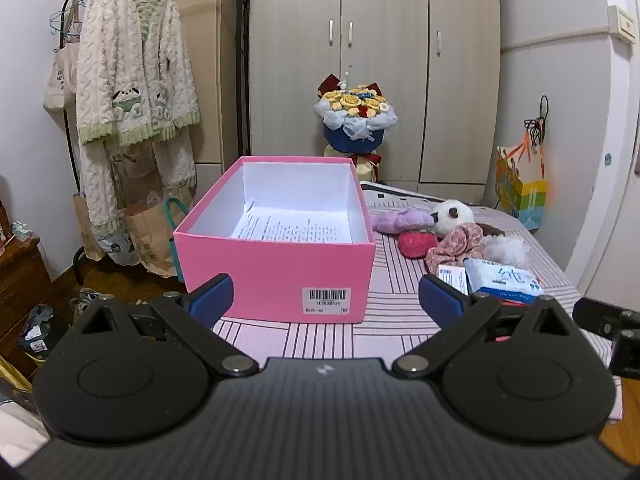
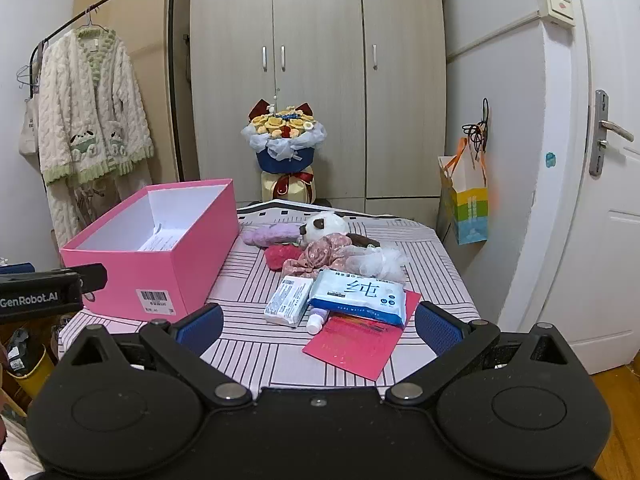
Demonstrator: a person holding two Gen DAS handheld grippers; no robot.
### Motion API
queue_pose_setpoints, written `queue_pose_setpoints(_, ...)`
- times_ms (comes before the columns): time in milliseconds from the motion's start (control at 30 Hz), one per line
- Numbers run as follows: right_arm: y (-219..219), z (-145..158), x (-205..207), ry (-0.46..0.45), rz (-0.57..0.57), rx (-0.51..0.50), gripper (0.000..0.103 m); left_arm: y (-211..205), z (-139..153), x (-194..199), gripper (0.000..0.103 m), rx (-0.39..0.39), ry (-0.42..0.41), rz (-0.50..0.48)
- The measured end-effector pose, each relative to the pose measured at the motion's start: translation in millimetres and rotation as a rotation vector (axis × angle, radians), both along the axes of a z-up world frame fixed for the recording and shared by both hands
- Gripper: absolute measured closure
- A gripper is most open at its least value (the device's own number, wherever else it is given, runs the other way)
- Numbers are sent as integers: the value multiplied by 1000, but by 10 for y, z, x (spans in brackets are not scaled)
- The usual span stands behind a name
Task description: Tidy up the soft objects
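- Table (image 2: 256, 344) under striped pink cloth; wardrobe (image 2: 316, 60) behind.
- Pink shoebox (image 1: 276, 268) on table's left part, lid off, printed sheet (image 1: 288, 227) inside.
- Soft heap just right of box: panda plush (image 2: 324, 225), purple plush (image 2: 270, 235), red plush (image 2: 282, 256), floral scrunchie (image 2: 320, 256), white mesh puff (image 2: 380, 262).
- Wet-wipes pack (image 2: 358, 296) nearer, lying on red envelope (image 2: 356, 344).
- Left gripper (image 1: 326, 300): jaws wide apart, nothing between.
- Right gripper (image 2: 320, 326): jaws wide apart, empty, short of the envelope.
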State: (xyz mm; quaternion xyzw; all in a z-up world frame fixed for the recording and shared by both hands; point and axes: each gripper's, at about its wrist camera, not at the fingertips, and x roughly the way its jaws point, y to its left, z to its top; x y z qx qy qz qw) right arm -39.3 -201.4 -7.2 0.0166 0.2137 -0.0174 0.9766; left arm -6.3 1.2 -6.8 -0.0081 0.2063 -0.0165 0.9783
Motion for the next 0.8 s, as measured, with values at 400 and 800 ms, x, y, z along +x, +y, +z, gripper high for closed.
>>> queue_pose_setpoints(400,-35,1,-4,1,-12,13,0,-30,-36,12,0,34,46,-19)
queue_pose_setpoints(800,-106,-25,-24,2,-31,17,0,-55,-63,33,0,26,86,-50)
